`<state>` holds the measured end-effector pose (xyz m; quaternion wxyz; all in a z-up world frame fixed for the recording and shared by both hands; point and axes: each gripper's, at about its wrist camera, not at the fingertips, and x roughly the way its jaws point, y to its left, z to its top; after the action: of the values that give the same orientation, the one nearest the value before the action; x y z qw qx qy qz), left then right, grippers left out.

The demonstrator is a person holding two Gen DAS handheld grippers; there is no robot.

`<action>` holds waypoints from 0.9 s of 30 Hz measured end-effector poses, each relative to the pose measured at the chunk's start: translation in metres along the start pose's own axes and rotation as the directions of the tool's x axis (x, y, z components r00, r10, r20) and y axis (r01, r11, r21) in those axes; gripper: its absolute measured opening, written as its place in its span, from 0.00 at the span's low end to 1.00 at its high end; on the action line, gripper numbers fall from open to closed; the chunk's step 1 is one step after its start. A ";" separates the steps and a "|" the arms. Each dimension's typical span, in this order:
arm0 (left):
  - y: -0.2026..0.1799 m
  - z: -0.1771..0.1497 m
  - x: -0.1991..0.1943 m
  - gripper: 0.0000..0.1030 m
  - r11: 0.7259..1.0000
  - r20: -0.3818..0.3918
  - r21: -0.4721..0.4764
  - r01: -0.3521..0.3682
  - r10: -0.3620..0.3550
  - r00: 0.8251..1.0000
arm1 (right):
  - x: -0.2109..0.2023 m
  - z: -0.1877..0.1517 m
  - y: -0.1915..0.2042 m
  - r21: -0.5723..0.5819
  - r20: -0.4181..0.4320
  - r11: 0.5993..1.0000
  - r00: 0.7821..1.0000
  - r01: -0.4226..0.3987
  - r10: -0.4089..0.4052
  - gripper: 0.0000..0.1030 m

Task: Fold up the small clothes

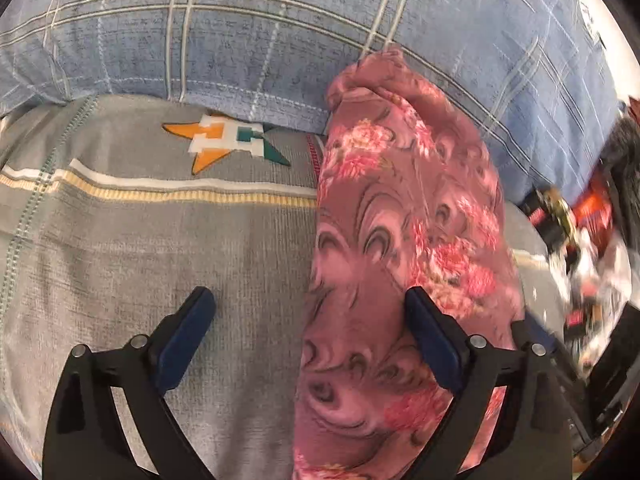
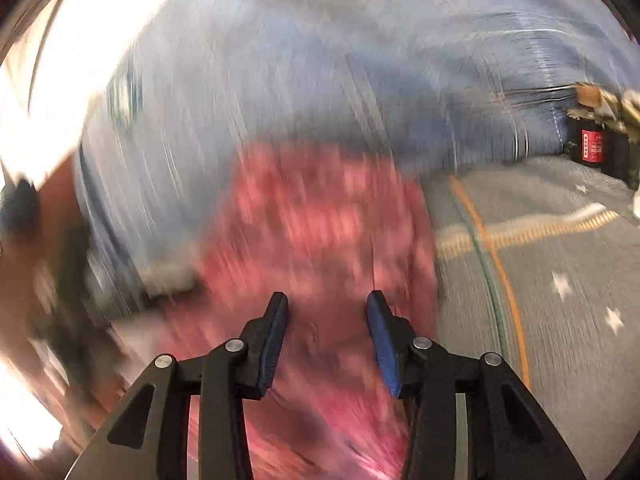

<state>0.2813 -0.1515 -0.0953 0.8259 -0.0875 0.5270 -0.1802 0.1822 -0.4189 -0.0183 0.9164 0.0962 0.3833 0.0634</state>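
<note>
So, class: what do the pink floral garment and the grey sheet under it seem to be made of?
Pink floral garment: probably thin, smooth woven fabric; it drapes in soft folds with a slight sheen. Grey sheet: likely matte cotton-type cloth; visible weave.

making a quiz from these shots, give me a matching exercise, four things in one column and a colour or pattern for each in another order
Things:
1. garment
2. pillow
3. bedsheet
4. star logo

Descriptions:
A. blue plaid
B. orange, white and green
C. pink floral
D. grey with a yellow and white stripe

Pairs: 1-C, 2-A, 3-D, 4-B
</note>
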 end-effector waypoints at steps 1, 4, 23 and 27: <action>0.001 0.001 -0.008 0.93 1.000 -0.008 0.004 -0.005 0.005 1.000 | -0.005 0.002 0.002 -0.007 -0.013 0.999 0.999 0.038 -0.038 0.57; 0.011 0.007 -0.027 0.93 0.997 -0.005 -0.022 0.078 -0.078 0.997 | -0.032 0.011 -0.031 0.170 0.042 0.985 0.999 -0.008 0.000 0.60; -0.025 0.023 0.020 0.98 0.968 -0.199 -0.089 0.233 -0.246 0.948 | 0.031 0.025 -0.045 0.322 -0.031 0.920 0.969 -0.224 0.247 0.74; -0.035 0.023 0.018 0.91 0.968 -0.190 -0.096 0.231 -0.246 0.950 | 0.026 0.022 -0.038 0.260 -0.032 0.947 0.979 -0.188 0.203 0.47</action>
<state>0.3019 -0.1920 -0.0885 0.7370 -0.1621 0.5993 -0.2673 0.2179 -0.4542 -0.0299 0.8739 0.2492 0.4034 0.1069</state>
